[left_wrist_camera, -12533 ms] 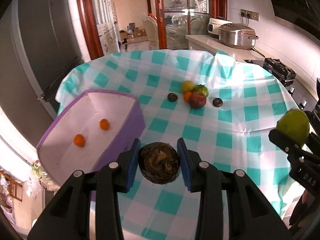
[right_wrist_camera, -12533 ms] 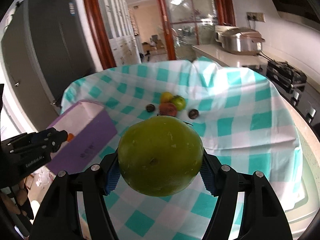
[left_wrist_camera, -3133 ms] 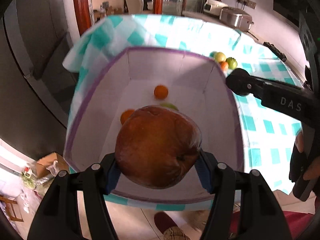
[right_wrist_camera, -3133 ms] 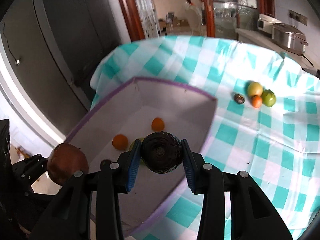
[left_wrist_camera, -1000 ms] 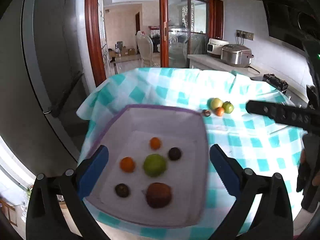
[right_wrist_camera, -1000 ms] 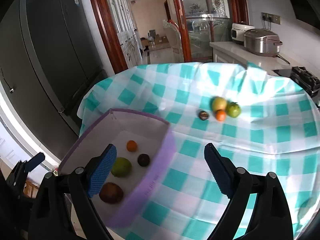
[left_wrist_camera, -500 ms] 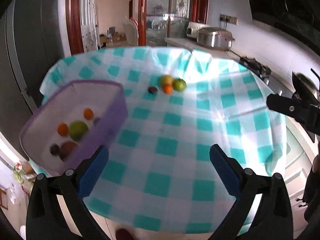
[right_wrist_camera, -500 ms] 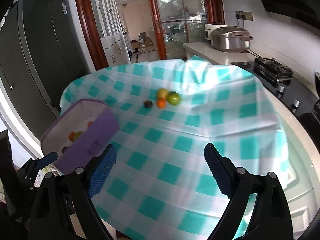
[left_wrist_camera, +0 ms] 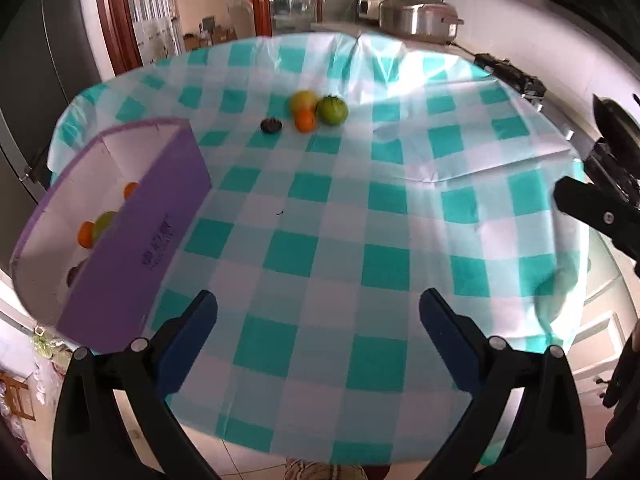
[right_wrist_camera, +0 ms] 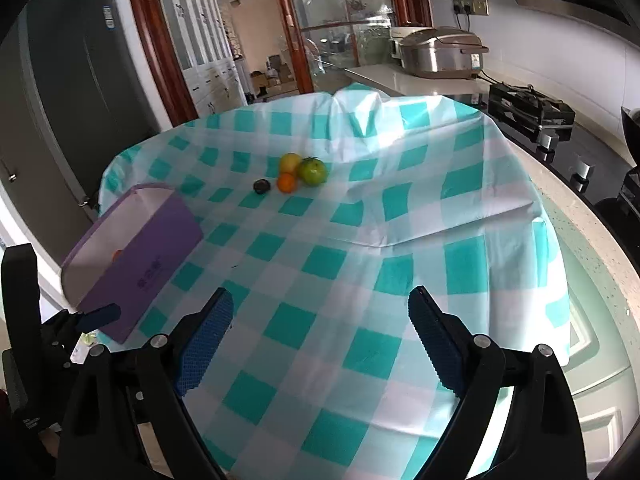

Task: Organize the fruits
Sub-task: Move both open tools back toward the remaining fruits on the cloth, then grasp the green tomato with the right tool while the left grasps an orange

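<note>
Both claws, left gripper (left_wrist_camera: 318,312) and right gripper (right_wrist_camera: 320,310), are hanging wide open and empty. Four fruits (right_wrist_camera: 298,174) are sitting well beyond the purple box (right_wrist_camera: 132,248). I'd be grabbing outer ones first so none roll.

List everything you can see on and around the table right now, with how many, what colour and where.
Purple box: one, purple outside and white inside, at the table's left edge.
Fruit in the box: at least two orange and one green show above the wall; a dark one is partly hidden.
Yellow fruit: one, far middle of the table.
Green tomato: one, right of the yellow fruit.
Small orange fruit: one, just in front of those two.
Dark small fruit: one, left of that group.
Tablecloth: one, teal and white checks, covering the table.
Cooker: one, silver, on the counter behind.
Left gripper: open, empty.
Right gripper: open, empty.
</note>
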Demonstrator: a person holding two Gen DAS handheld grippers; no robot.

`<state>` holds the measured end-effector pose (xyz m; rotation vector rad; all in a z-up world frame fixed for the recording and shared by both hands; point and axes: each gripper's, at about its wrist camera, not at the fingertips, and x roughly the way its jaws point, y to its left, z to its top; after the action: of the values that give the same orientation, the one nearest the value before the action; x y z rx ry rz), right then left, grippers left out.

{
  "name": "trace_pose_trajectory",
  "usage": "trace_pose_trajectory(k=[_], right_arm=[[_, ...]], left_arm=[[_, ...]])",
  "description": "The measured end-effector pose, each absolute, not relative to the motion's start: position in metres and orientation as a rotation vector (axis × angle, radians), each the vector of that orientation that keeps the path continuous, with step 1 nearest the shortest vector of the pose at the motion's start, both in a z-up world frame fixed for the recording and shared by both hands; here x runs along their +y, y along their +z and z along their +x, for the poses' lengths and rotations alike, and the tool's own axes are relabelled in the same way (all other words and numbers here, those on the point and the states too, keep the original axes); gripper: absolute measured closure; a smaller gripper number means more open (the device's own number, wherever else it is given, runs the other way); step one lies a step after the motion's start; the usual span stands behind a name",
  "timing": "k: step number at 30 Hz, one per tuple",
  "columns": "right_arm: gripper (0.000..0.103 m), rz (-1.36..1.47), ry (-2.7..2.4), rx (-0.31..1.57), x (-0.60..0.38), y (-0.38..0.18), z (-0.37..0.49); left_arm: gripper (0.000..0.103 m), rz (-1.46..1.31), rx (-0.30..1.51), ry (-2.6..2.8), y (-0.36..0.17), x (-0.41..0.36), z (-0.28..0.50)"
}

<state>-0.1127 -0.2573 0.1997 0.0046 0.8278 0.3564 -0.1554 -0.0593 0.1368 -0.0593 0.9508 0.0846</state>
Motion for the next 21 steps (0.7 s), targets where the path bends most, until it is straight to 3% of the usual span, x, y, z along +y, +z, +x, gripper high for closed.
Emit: trace_pose_trajectory(k=[8,21], right_arm=[[0.016,-0.061,0.313,0.921,-0.238,0.165,-0.023],[0.020,-0.217,0.425,1.094,-0.116,0.085,0.209]], left_arm=[[0.002,-0.078,1.021,0.035,0.095,-0.048,-0.056],[0.002,-0.086,1.025,0.065,0.038,-0.004,0.104]])
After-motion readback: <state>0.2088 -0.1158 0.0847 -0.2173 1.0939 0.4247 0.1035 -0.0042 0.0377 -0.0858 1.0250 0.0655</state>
